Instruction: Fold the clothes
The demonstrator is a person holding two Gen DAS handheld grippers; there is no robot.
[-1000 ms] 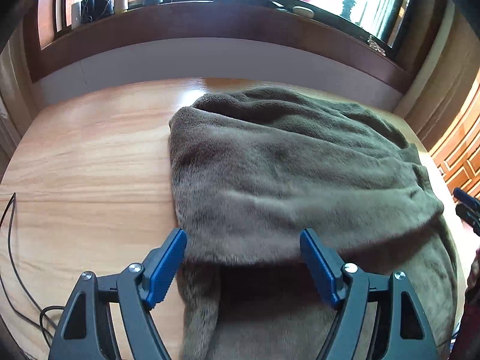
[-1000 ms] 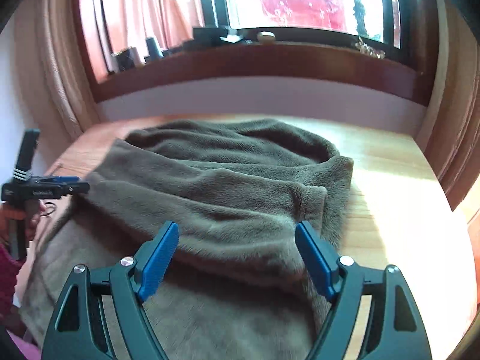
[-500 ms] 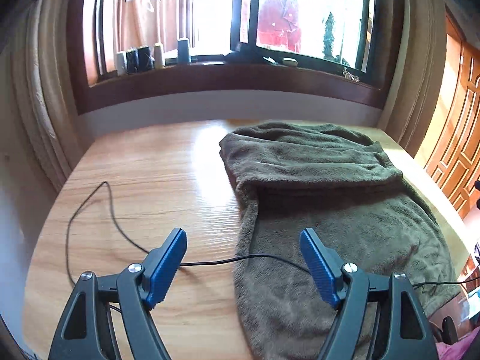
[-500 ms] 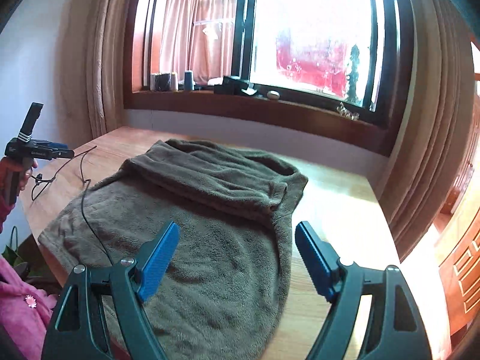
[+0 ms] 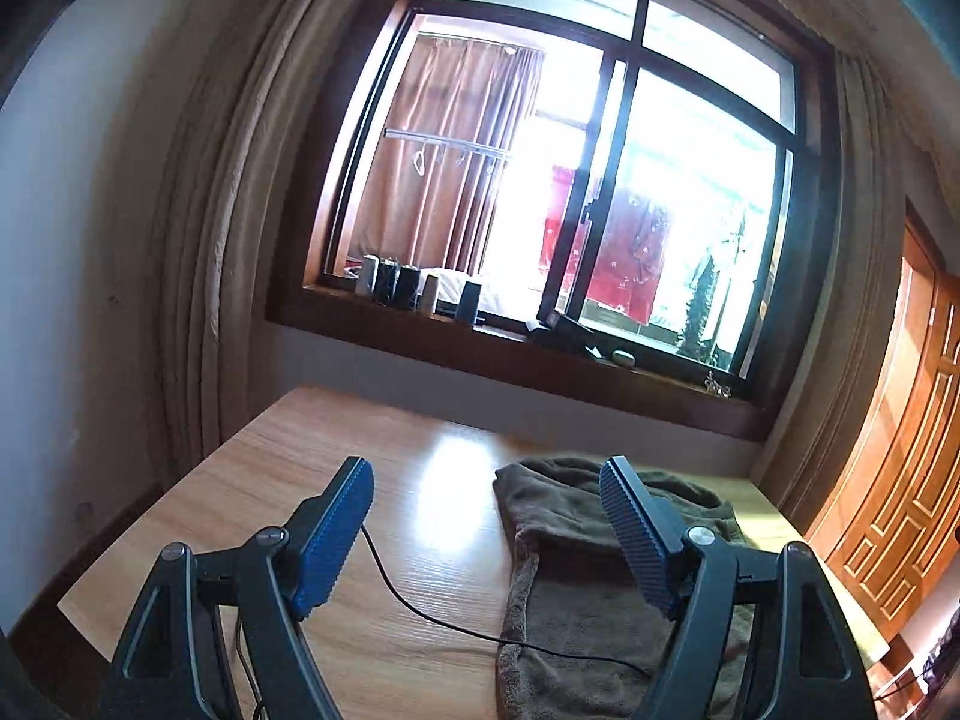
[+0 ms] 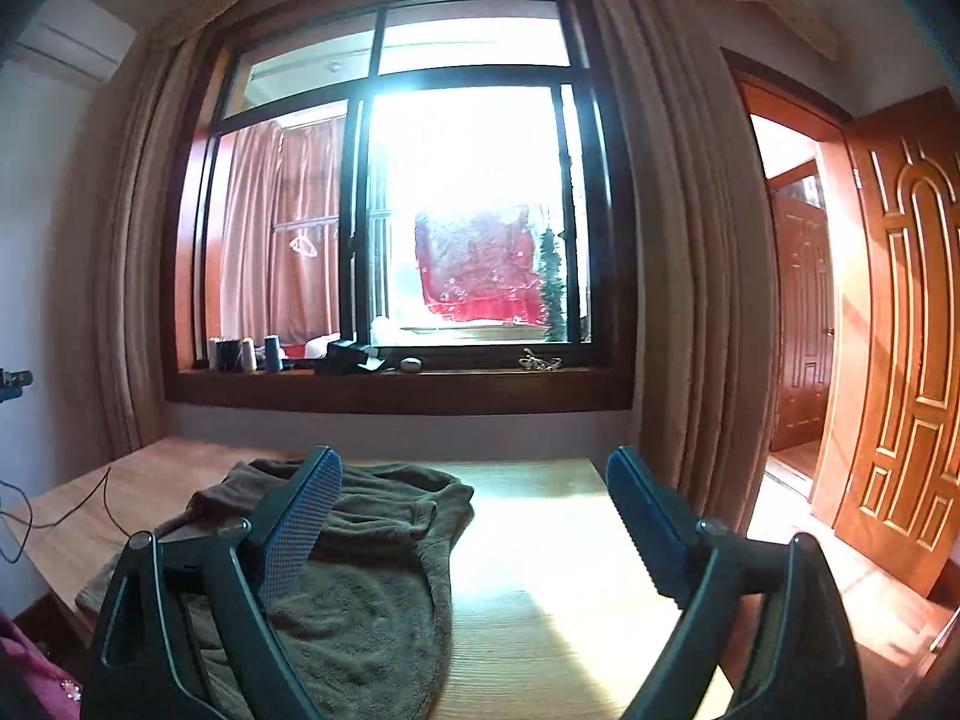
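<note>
Both tongs, left (image 5: 486,531) and right (image 6: 474,525), hang empty, the right's jaws opening. The black cable (image 5: 456,624) crosses the brown garment (image 5: 576,594) below the left tongs, seemingly resting on it, and could get folded in.

Bare table (image 6: 540,540) right of the garment (image 6: 360,612) is passable. Left side: black cable (image 5: 420,606) trails across wood onto the fabric, snag risk.

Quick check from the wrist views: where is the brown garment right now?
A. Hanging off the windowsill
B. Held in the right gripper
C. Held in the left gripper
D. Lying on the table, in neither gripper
D: the garment lies on the table; nothing sits between the jaws of either gripper.
</note>
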